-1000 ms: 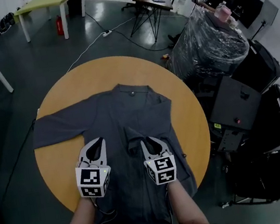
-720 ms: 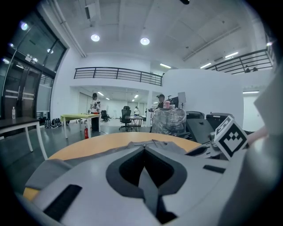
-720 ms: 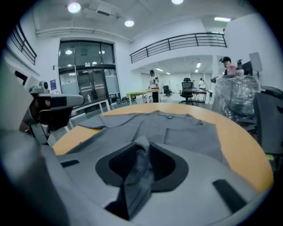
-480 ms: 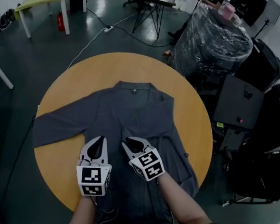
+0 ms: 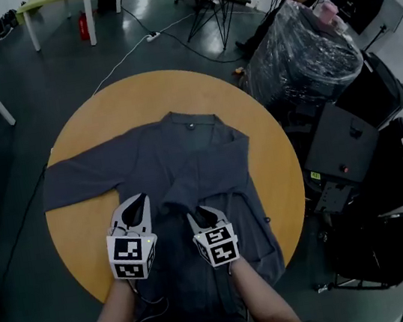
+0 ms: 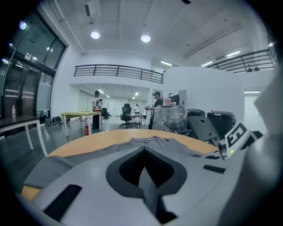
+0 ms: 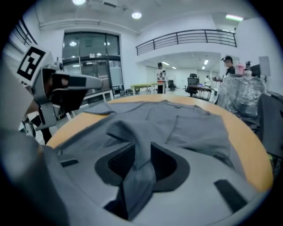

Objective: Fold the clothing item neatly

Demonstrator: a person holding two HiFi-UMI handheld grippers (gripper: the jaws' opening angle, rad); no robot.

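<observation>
Head view: grey shirt (image 5: 185,155) lies flat on the round bench (image 5: 138,98). Its long axis runs straight away from me, with the collar (image 5: 190,124) at the far end and the tail hanging off the near edge toward my body. Left sleeve (image 5: 77,187) is spread fully out to the left, so it's unfolded. The right side has a fold of cloth pulled in across the middle, ending at my right gripper (image 5: 201,213). My left gripper (image 5: 135,200) sits on the body panel just beside it. Progress: early. At most one side is brought in. Left sleeve, the other side and the crosswise folds are all left to do.

Left gripper view: jaws fully closed. A thin strip of grey cloth seems pinched between them, though it's hard to separate from the grey jaw body. Collar is straight ahead, so I'm aimed along the shirt's length.

Right gripper view: jaws are opening, with a bunched ridge of shirt fabric running through the gap. The pads look to be coming off it, so this is a release, not a hold. The shirt front spreads ahead to the collar.
</observation>
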